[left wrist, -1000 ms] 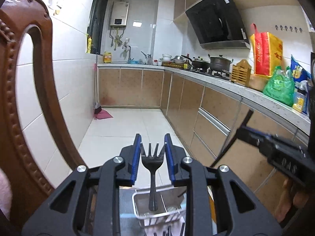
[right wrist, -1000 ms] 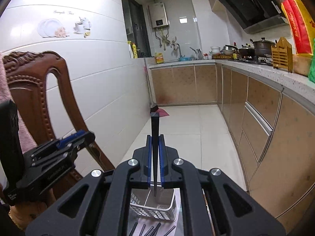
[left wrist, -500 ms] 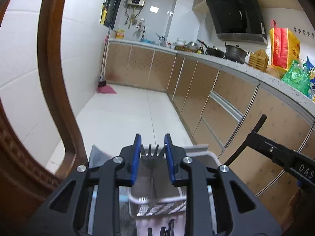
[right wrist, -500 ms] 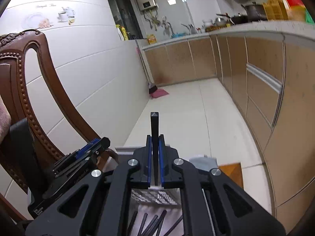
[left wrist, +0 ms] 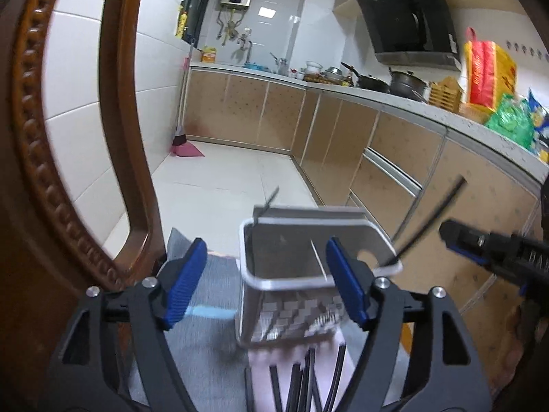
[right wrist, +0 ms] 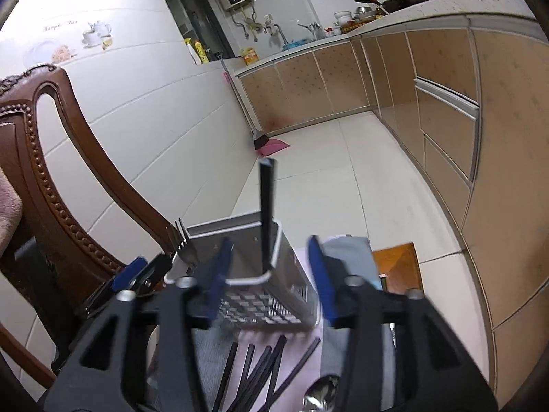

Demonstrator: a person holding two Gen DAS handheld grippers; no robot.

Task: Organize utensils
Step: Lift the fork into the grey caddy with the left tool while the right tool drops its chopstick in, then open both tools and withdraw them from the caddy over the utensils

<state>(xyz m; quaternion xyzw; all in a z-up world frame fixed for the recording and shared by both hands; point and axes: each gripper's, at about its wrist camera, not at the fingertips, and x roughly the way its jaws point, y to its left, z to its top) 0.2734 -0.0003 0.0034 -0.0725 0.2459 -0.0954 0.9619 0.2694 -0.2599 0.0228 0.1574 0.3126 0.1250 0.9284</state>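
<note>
The metal basket [left wrist: 302, 271] sits in the lower middle of the left wrist view. It is shiny and boxy, with a rounded white rim and small square holes in its front wall. It stands on a soft grey cloth [left wrist: 206, 343].

The left gripper [left wrist: 266, 279] is black plastic with ribbed blue pads [left wrist: 187, 278]. Its jaws have just been opening and now stand wide apart, holding nothing. The basket is just past the pads, a bit toward the right one. A fork [right wrist: 182, 237] stands in the basket's left corner in the right wrist view, tines up.

The right gripper [right wrist: 267, 274] also has just been opening its jaws, and nothing is pinched between them. A long, thin black chopstick [right wrist: 267, 213] stands upright in the basket, just beyond the gap between the pads, leaning on the rim.

More black chopsticks [right wrist: 260, 367] lie flat on the cloth at the bottom middle, in front of the basket. The round bowl of a silver spoon [right wrist: 320, 398] shows at the bottom edge. A carved brown wooden chair [right wrist: 51, 178] fills the left side.
</note>
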